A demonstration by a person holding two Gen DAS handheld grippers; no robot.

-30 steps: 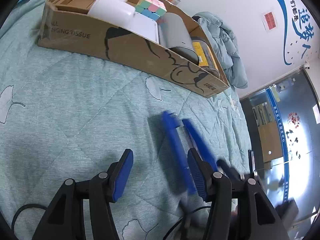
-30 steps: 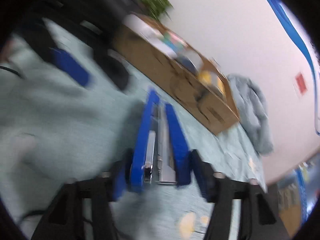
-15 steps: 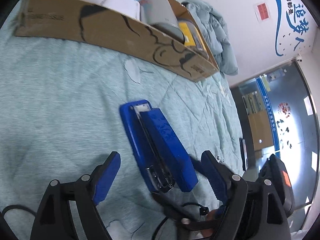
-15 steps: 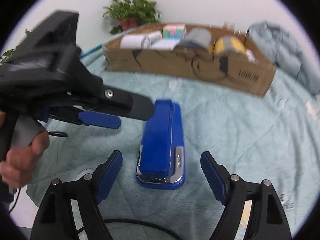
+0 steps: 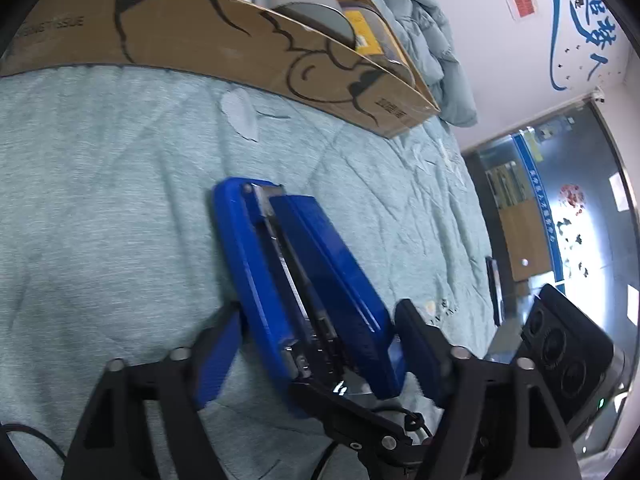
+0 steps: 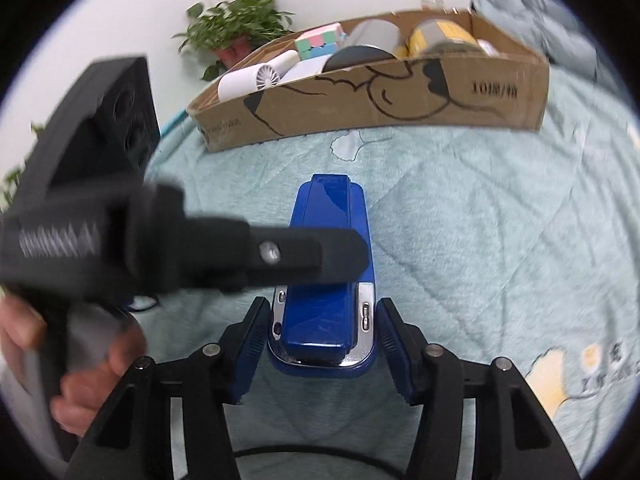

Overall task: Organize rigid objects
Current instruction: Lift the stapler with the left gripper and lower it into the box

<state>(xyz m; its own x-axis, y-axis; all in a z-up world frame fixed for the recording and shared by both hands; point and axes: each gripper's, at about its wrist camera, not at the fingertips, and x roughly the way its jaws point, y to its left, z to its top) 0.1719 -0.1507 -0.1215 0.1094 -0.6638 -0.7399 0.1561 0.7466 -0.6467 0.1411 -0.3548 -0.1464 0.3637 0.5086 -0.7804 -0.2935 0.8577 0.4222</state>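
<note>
Stapler: my blue stapler lies flat on the quilt, at about 6 o'clock from the cardboard box, well apart from it and not yet inside.

Right gripper: my right gripper has its jaws around the rear end of the stapler, one pad at 9 o'clock and one at 3 o'clock. They have just been closing with the stapler between them. A thin gap shows on each side, so I judge the pads are not pressing yet.

Left gripper: my left gripper straddles the same stapler from the other side. Its jaws have also just been closing. The left pad seems to touch the base, the right pad stands clear, so I read it as released, not grasping.

Left hand: the hand holds the grip at 8 o'clock in the right view.

Box: the cardboard box already holds a small white fan, a pastel puzzle cube, a grey cylinder and a yellow tin.

Quilt: the pale green quilt shows no other loose object in my views.

Progress: most things look packed; I judge the stapler is what remains, to be clamped, lifted and set in the box.
</note>
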